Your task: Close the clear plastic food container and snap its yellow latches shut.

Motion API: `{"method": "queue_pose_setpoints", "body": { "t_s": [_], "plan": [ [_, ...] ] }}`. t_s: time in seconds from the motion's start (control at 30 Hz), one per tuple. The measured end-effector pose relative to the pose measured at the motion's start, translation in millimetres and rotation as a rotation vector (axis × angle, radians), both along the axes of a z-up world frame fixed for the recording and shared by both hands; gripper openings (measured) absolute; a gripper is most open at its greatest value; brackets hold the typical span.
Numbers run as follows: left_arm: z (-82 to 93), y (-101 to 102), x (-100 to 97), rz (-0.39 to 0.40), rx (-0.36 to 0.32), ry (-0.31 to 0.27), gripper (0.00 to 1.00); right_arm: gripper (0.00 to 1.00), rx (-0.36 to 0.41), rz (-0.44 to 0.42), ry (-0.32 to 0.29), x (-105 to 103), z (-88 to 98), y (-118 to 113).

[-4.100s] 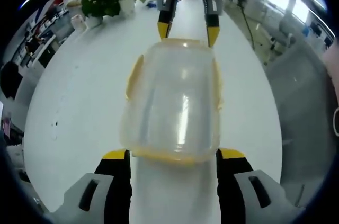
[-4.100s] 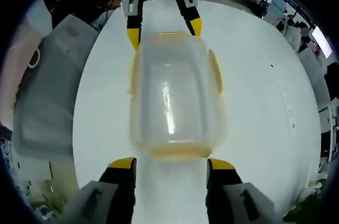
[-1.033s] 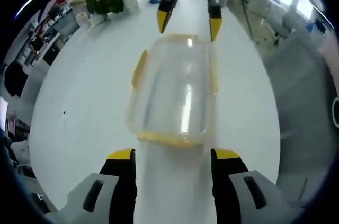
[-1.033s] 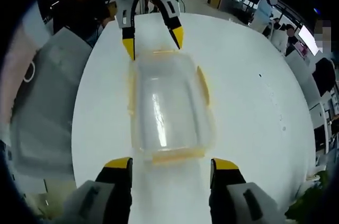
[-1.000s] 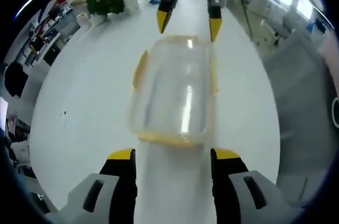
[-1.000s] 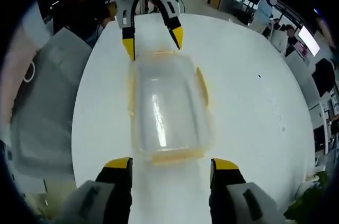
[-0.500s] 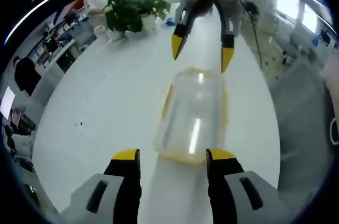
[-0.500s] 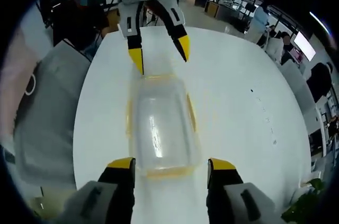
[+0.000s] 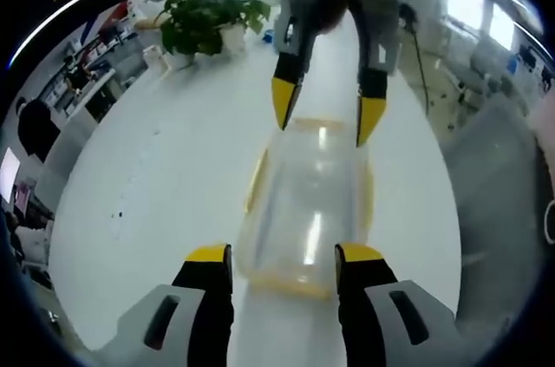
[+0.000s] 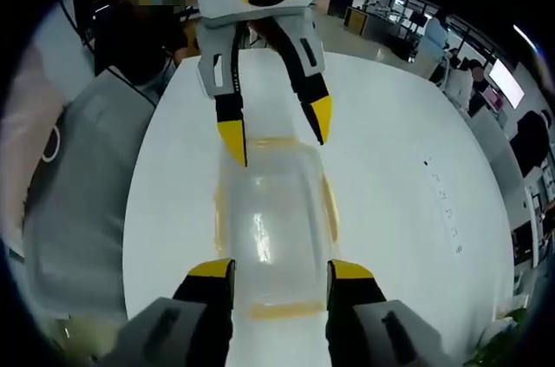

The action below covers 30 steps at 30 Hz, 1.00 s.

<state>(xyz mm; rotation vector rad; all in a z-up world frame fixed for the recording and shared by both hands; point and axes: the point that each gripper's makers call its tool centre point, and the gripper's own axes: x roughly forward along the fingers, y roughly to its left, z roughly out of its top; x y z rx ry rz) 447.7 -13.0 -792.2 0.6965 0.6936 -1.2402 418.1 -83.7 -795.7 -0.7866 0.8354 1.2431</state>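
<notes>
Clear plastic food container [image 9: 305, 206] lies lid-on on the white table [image 9: 156, 176], lengthwise between two facing grippers. Its yellow latches [image 10: 330, 201] line the sides and ends. Left gripper [image 9: 284, 254] straddles the near end, jaws parted, gripping nothing. Right gripper [image 10: 279, 270] does likewise from the opposite end. A potted plant [image 9: 204, 20] stands well apart.

The left hand-held gripper [image 9: 282, 254] is showing two black fingers [image 9: 211, 298] capped with yellow tips, rising from pale grey housings with dark slots. The right hand-held gripper [image 10: 276, 270] is showing the same build. Facing each camera, the other unit is presenting a white body bearing a yellow ring around a dark centre.
</notes>
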Motion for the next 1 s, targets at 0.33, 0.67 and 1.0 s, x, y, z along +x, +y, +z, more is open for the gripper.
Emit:
{"method": "queue_pose_setpoints", "body": {
  "t_s": [0.33,0.67,1.0],
  "plan": [
    [-6.4,-15.2,-10.5,0.003,-0.046,0.034,0.42,0.38,0.006,0.001,0.01,1.3,-10.4,10.1],
    [-7.3,-30.2,-12.4,0.027,-0.114,0.05,0.46,0.43,0.061,-0.038,0.056,2.2,-11.3,19.0],
    [-9.9,-36.0,-17.0,0.015,-0.128,0.089,0.55,0.51,0.074,-0.036,0.048,12.8,-9.4,26.1]
  ]
}}
